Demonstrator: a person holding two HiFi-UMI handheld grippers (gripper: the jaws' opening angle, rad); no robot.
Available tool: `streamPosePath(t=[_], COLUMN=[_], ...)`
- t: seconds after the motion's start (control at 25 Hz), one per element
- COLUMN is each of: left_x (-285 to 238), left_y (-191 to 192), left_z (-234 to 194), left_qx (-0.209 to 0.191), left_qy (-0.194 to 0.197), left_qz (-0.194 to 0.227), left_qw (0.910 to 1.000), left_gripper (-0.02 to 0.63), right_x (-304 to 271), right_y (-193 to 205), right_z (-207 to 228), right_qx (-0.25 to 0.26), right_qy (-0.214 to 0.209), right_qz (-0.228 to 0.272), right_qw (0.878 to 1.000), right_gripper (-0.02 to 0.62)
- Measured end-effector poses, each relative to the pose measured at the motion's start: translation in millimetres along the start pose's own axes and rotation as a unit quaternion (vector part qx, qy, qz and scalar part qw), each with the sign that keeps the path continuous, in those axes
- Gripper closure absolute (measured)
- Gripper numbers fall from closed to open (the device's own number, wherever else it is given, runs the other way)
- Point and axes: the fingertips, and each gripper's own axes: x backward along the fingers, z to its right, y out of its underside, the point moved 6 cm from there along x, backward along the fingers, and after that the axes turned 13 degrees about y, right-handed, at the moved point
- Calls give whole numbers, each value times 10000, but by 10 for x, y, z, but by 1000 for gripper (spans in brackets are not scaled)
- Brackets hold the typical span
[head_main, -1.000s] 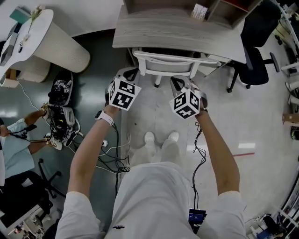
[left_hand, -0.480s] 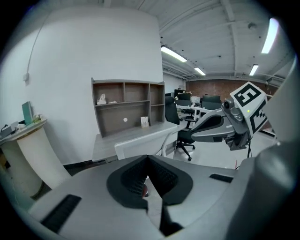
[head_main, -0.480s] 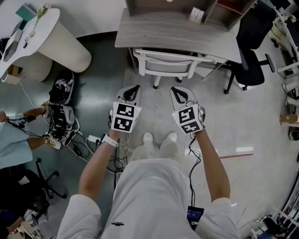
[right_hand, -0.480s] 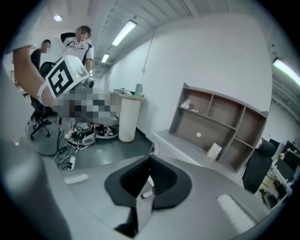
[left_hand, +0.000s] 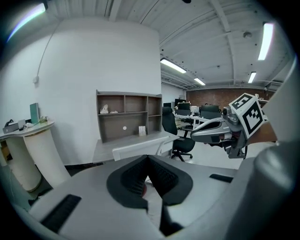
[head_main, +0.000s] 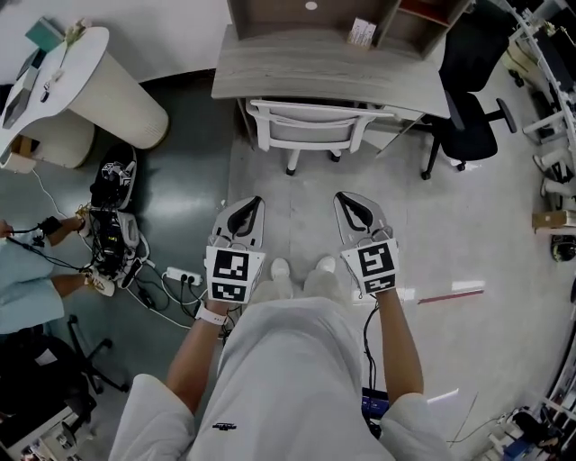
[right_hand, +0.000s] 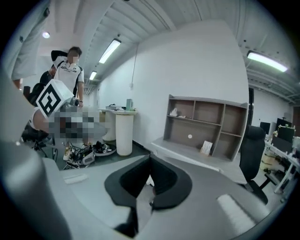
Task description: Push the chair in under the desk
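The white chair [head_main: 310, 128] stands tucked against the grey wooden desk [head_main: 324, 65], its seat under the desktop and its back showing at the front edge. Both grippers hang well clear of it, near the person's feet. My left gripper [head_main: 253, 203] is shut with nothing between its jaws. My right gripper [head_main: 346, 197] is likewise shut and empty. In the left gripper view the chair [left_hand: 136, 149] and desk [left_hand: 123, 146] lie ahead past the closed jaws, and the right gripper [left_hand: 193, 136] shows off to the right. The right gripper view shows the desk [right_hand: 197, 159] ahead.
A shelf unit [head_main: 360, 18] sits on the desk. A black office chair [head_main: 468, 108] stands right of the desk. A white round pedestal table [head_main: 90, 72] is at left. Cables, a power strip [head_main: 183, 275] and equipment [head_main: 112, 225] lie on the floor at left, beside a person [head_main: 18, 279].
Both grippers have drawn back from the chair toward the person's body. The person has stepped back, and the chair now sits farther away, against the desk.
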Motion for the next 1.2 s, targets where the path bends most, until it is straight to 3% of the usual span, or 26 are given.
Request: streamPosePath(t=[0.48,0.88,1.2], left_x=[459,880,978], left_y=[-232,-322,-342], left_z=[411,418,466], left_qx=[124,65,70], left_qy=[123,-26,100], left_qz=[618,955,1209], left_qw=[9979,9954,9926], left_gripper=[600,600,600], right_x=[661,968,1033], right_y=[-162,-391,-483], right_z=[109,-58,-282], right_qx=[-499,-402,-306], right_qy=[414,471,385], right_qz=[410,801,820], right_qw=[9971,9949,9954], right_gripper=[584,584,583])
